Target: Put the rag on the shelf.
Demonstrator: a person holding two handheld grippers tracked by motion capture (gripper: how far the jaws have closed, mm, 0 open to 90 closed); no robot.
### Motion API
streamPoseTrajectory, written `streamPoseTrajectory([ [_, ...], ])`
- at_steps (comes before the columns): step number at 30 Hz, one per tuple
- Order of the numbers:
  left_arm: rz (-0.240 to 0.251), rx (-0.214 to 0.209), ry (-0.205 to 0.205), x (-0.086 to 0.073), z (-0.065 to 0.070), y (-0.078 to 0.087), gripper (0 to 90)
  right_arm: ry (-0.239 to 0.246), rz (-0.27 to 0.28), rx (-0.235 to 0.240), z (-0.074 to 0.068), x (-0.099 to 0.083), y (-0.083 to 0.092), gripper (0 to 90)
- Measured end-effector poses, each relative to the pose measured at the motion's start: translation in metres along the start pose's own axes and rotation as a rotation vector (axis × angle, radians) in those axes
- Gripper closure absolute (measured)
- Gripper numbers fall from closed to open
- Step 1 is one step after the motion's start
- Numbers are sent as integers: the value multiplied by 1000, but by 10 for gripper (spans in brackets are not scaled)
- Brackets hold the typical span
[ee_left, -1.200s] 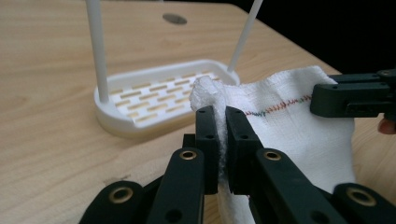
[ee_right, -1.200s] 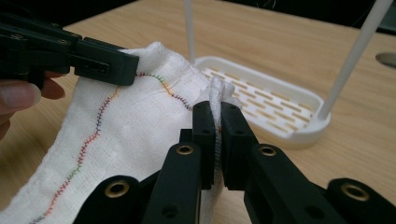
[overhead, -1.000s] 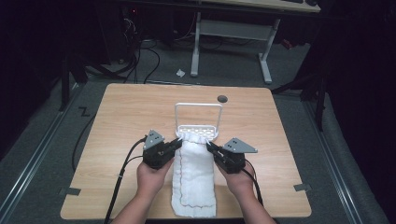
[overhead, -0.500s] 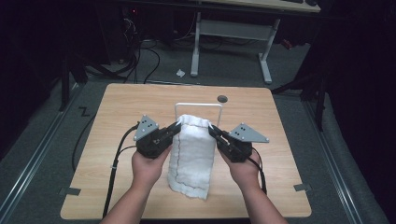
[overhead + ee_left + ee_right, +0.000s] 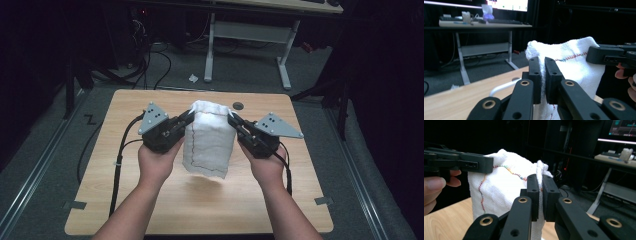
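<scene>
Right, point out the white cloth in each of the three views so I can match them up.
High view: the white cloth hangs at centre, above the table, pinched between both grippers.
Left gripper view: right of centre, behind the closed jaws.
Right gripper view: left of centre, its edge pinched in the jaws.
Shared landmark: the cloth's coloured stitched seam.

The table point(image 5: 150, 200) has a flat top of light wood with round corners. It stands on a grey floor. Near the far edge, a bit right of the middle, there is a small dark round spot point(image 5: 238, 105) in the wood. In the left gripper view a white bent bar point(image 5: 502, 86) comes up from the table top. A black cable point(image 5: 117, 165) runs over the left side of the top and goes off at the near edge. The near right part of the wood is bare.
</scene>
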State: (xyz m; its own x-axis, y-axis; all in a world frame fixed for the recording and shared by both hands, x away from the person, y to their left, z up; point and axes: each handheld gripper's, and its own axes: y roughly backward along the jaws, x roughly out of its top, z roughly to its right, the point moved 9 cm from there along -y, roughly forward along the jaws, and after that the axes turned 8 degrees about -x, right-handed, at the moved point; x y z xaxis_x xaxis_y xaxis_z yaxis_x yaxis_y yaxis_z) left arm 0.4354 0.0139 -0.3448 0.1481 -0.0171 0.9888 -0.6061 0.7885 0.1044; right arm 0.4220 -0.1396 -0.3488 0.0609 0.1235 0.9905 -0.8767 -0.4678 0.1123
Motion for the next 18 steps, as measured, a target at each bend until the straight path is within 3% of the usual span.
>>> streamPoseTrajectory([
  [2, 7, 0, -16, 7, 1, 0, 854, 9, 13, -2, 2, 8, 0, 860],
  [10, 25, -11, -1, 21, -3, -5, 854, 4, 34, 2, 9, 29, -1, 860],
  [18, 31, 15, -10, 30, -15, -17, 854, 13, 29, -26, 17, 40, -13, 860],
])
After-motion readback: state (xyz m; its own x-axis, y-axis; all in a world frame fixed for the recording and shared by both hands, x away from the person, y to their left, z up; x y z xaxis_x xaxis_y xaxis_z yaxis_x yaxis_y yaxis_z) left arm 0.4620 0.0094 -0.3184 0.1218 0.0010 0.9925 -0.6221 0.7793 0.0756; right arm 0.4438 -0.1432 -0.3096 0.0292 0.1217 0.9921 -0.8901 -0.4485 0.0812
